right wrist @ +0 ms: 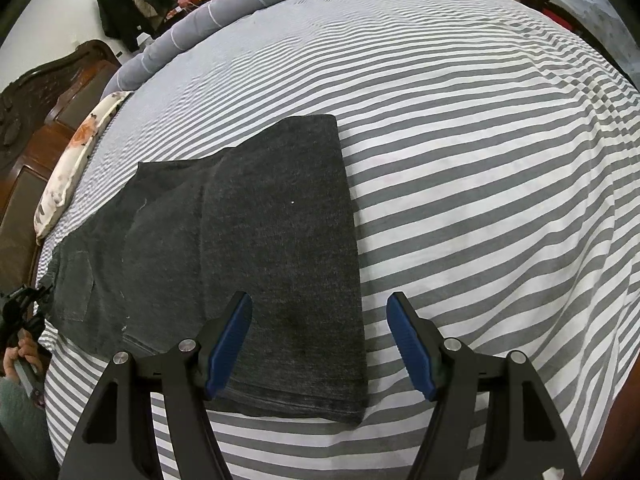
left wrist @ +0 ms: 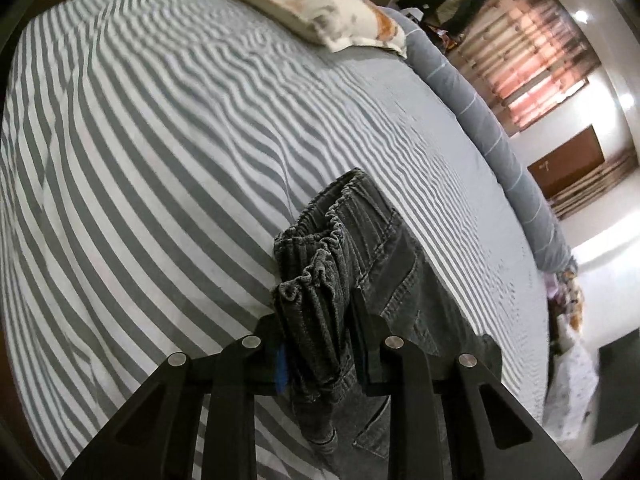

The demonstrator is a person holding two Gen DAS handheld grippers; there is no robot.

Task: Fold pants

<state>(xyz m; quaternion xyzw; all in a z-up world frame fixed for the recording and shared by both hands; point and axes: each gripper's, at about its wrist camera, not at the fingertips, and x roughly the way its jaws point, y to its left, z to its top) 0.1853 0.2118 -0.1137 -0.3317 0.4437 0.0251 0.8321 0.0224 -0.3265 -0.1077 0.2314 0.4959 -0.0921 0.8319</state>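
Dark grey pants (right wrist: 248, 248) lie on the striped bed, legs folded over so the hem end (right wrist: 304, 400) is nearest the right wrist view. My right gripper (right wrist: 320, 344) is open and empty, hovering above the folded leg's near right edge. My left gripper (left wrist: 320, 332) is shut on the bunched elastic waistband (left wrist: 320, 280) of the pants and holds it just above the sheet. In the right wrist view the left gripper (right wrist: 18, 312) shows at the far left by the waistband end.
The grey-and-white striped sheet (right wrist: 480, 160) covers the bed. A floral pillow (left wrist: 304, 4) and a long grey bolster (left wrist: 480, 112) lie along the far edges. A carved wooden headboard (right wrist: 36, 112) stands at the left.
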